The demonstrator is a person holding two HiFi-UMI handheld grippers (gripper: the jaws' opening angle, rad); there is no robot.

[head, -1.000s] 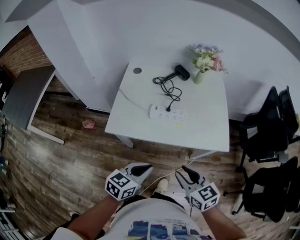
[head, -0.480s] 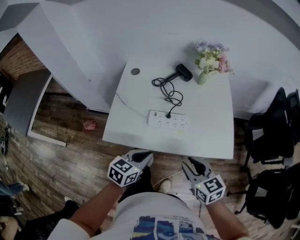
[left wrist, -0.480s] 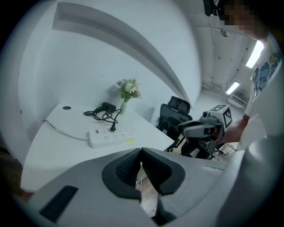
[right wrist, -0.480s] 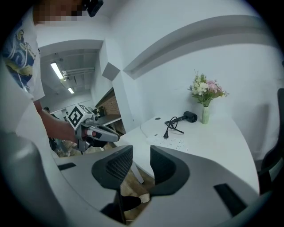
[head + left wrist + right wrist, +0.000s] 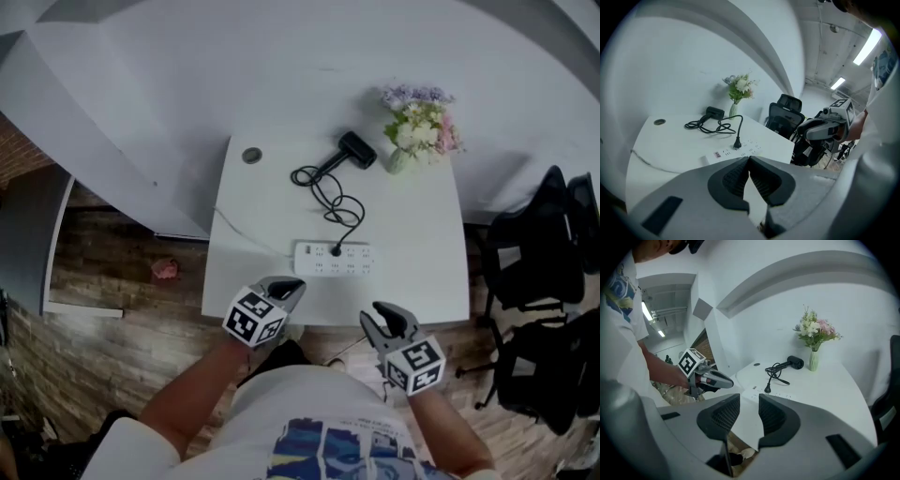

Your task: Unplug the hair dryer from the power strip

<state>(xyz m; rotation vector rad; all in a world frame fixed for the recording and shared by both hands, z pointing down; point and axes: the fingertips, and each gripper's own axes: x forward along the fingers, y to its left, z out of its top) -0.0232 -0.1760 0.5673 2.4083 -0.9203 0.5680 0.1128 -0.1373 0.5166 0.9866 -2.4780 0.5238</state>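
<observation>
Now the vase [image 5: 397, 160] holds flowers [image 5: 419, 120], the power strip [image 5: 358, 262] the plug [image 5: 336, 250].

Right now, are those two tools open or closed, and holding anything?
Left tool: closed, tips together, holding nothing.
Right tool: open and empty; its jaws have just been closing slightly.

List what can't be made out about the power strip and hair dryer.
- White rectangular power strip: socket markings too small, head view.
- Its near side: right gripper view, behind the right gripper's jaws.
- Its white cable's far end: drops past the white table's edge.
- Black hair dryer's switch: too small everywhere.
</observation>
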